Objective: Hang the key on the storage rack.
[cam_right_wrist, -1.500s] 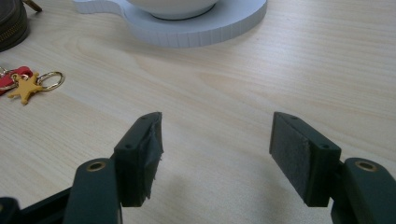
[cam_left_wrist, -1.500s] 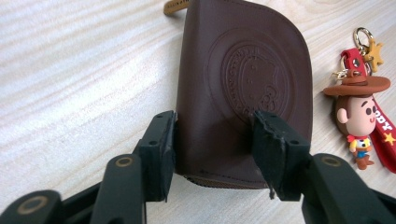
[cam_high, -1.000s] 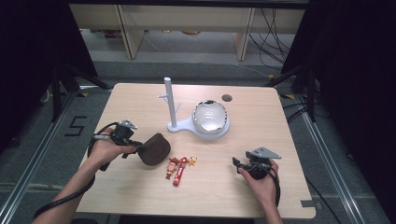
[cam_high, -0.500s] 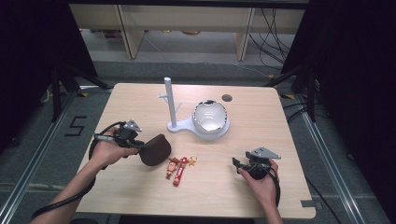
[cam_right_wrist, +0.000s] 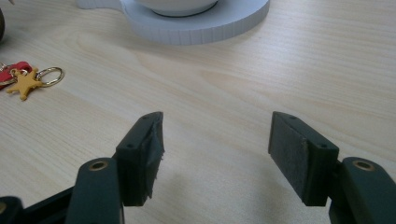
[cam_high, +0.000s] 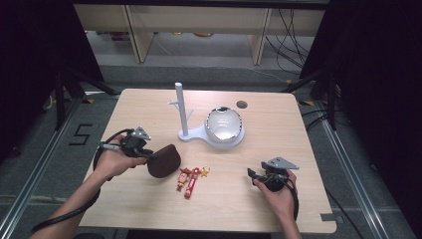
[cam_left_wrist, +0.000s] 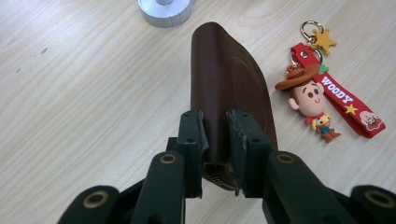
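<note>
Your left tool (cam_high: 148, 158) is clenched on the near end of the brown leather case (cam_left_wrist: 229, 88), a smooth, rounded pouch standing on edge on the pale wood-grain surface (cam_high: 249, 209), towards its left half. Its jaws have just been closing, with the case between them. Just to the right of the case lies the Woody keychain (cam_left_wrist: 310, 95): a rubbery figure with a brown hat, a red strap, a yellow star and a metal ring. Behind both stands a white plastic stand (cam_high: 182, 110) with a post, and a shiny silver bowl (cam_high: 224, 123) sits on its round base. Your right tool (cam_right_wrist: 215, 154) rests released over bare wood, well apart from the keychain
</note>
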Demonstrator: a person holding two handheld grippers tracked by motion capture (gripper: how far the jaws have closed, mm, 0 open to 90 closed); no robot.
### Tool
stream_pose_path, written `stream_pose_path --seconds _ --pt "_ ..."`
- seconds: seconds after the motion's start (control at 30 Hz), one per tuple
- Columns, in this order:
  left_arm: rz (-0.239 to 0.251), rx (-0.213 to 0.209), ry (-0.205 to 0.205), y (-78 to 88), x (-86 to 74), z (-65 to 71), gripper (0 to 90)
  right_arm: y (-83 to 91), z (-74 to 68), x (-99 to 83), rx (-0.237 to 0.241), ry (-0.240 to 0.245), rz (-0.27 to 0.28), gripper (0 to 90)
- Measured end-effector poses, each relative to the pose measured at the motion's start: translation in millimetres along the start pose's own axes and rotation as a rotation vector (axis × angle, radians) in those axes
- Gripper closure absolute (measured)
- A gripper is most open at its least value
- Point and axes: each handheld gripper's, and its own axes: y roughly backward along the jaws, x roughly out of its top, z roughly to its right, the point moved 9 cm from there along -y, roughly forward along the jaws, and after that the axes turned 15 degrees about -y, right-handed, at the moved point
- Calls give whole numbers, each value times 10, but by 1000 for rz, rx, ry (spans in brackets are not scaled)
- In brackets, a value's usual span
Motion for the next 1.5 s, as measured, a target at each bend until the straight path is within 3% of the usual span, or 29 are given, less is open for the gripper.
stream_pose_path --seconds 0.33,0.37,0.53,0.57,0.6,0.63,0.67,0.7,0.87,0.9,0.97,1.0,1.1,1.13,1.33,1.5 --pt "2 6 -22 47 35 -3 746 12 1 -9 -5 -1 -12 370" --pt "-2 5 -30 78 47 -6 747 22 -15 -21 0 -20 -24 378" --pt "1 9 -40 120 73 0 749 29 -18 -5 1 -30 -6 382" --pt "5 13 -42 120 79 -1 749 14 -16 16 12 -11 12 382" --pt "4 11 -45 132 82 -1 749 25 -47 4 14 -44 3 383" --pt "4 11 -45 132 82 -1 749 25 -47 4 14 -44 3 383" --pt "10 17 -46 143 95 0 749 50 -43 39 10 3 1 386" --pt "10 17 -46 143 95 0 749 43 -90 53 29 -16 16 388" --pt "17 2 -65 203 146 47 749 80 -241 134 76 33 -5 390" --pt "28 4 -77 225 179 70 749 83 -319 187 100 77 -26 389" --pt "27 -4 -84 244 195 94 749 82 -403 242 120 115 -34 388" --pt "47 2 -88 254 235 124 749 76 -471 263 148 124 -41 386" --pt "49 -15 -109 279 270 169 749 89 -564 298 167 158 -71 380" --pt "63 -25 -123 289 318 224 748 98 -711 338 205 204 -102 371" --pt "91 -35 -177 285 474 370 748 55 -1039 339 295 318 -218 346" --pt "95 -55 -219 229 590 514 749 -28 -1244 324 350 368 -284 339"
